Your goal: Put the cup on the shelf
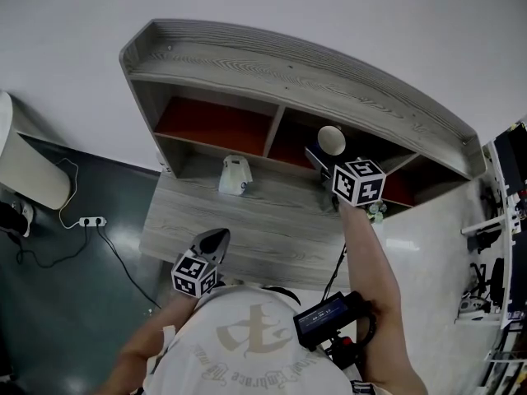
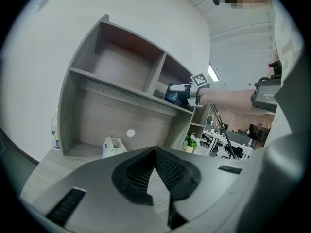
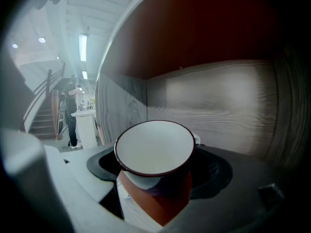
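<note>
The cup [image 1: 331, 140], white inside with a dark rim and a red and white outside, is held in my right gripper [image 1: 323, 160] at the mouth of the middle upper compartment of the grey wooden shelf unit [image 1: 247, 56]. In the right gripper view the cup [image 3: 154, 154] sits tilted between the dark fingers [image 3: 214, 171], with the compartment's red ceiling above and its wood back wall behind. My left gripper [image 1: 216, 239] hovers shut and empty over the front of the desk [image 1: 272, 237]; its jaws [image 2: 154, 152] meet at the tips.
A small white bag [image 1: 235, 175] stands in the lower bay of the shelf unit, left of centre. A bottle [image 2: 55, 132] is at the bay's far left. A small potted plant [image 1: 376, 212] stands at the right end. A power strip [image 1: 90, 220] lies on the floor.
</note>
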`<act>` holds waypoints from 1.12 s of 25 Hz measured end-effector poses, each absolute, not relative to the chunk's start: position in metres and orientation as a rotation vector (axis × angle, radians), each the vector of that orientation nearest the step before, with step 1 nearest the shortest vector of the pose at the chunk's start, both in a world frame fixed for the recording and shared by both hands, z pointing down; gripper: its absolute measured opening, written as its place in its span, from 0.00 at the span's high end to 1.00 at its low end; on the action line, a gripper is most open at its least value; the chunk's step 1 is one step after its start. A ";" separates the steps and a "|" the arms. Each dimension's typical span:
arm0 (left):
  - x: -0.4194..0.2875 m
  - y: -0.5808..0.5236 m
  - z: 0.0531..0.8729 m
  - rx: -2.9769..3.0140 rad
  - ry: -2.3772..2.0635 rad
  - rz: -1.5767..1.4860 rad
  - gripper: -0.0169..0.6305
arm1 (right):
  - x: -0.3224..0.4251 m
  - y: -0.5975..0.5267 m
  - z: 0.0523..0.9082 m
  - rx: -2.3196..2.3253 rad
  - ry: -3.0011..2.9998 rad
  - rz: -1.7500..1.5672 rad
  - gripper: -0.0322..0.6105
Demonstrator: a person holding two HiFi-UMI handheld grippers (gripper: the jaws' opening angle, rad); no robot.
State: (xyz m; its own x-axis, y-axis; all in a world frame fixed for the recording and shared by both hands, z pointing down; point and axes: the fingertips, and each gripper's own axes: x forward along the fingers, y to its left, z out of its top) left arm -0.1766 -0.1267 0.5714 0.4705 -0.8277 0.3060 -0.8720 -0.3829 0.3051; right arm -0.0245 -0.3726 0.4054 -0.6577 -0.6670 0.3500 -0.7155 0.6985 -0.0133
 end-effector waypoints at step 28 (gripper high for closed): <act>-0.183 -0.133 0.584 2.281 -1.403 0.138 0.97 | -0.035 -0.392 0.412 1.125 -2.650 0.332 0.26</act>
